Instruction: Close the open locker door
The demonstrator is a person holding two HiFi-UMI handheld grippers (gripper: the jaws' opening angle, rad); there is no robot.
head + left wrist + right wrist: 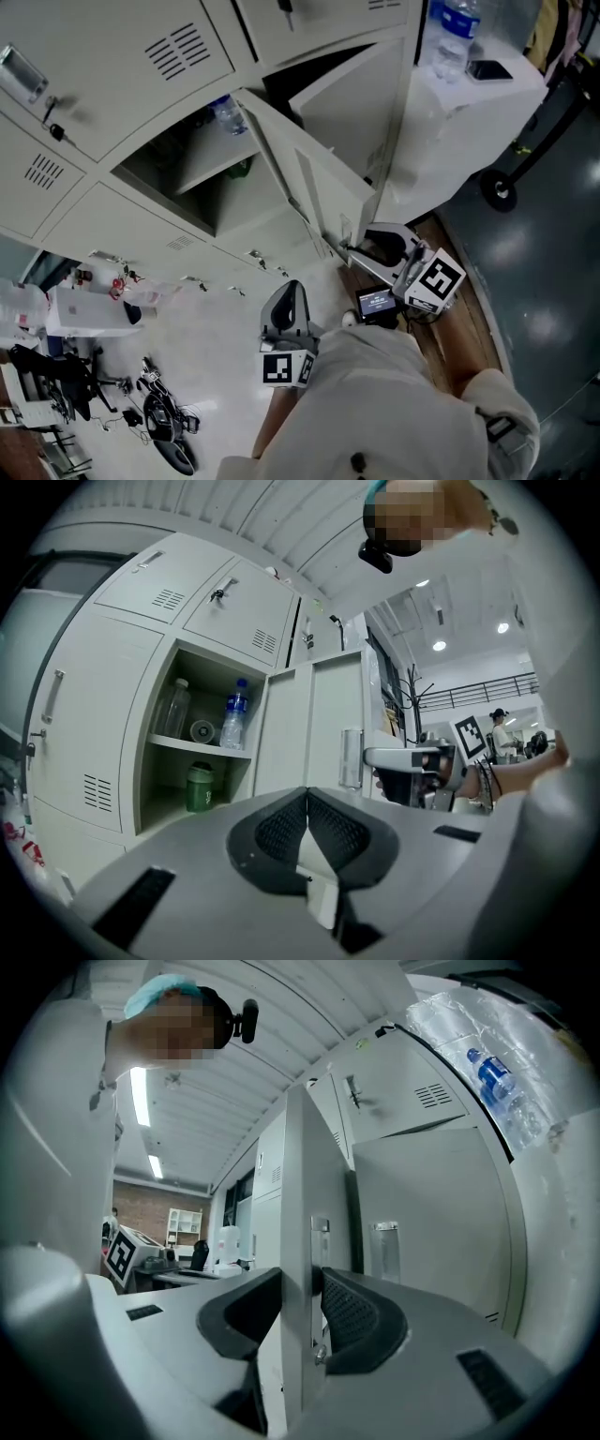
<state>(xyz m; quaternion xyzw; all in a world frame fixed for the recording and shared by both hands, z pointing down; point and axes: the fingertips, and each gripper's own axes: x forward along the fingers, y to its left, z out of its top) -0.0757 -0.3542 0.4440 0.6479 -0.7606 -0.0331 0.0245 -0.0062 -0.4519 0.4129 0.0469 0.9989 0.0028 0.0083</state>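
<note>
The open locker door [309,178] swings out from a compartment [202,173] that holds a water bottle [234,714] and a green cup [197,787]. My right gripper [361,246] is at the door's free edge, beside the handle [351,758]. In the right gripper view the door's edge [302,1241] stands between the two pads, which press on both its faces, so this gripper [302,1312] is shut on the door. My left gripper [286,298] hangs back in front of the lockers, pointing level at the door [309,724]. Its jaws [307,803] are shut with nothing between them.
A second locker door [347,103] stands ajar just beyond the one held. A plastic-covered white block [469,103] with a water bottle [455,37] on top is at the right, a scooter wheel [500,190] below it. Cluttered gear [159,422] lies at lower left.
</note>
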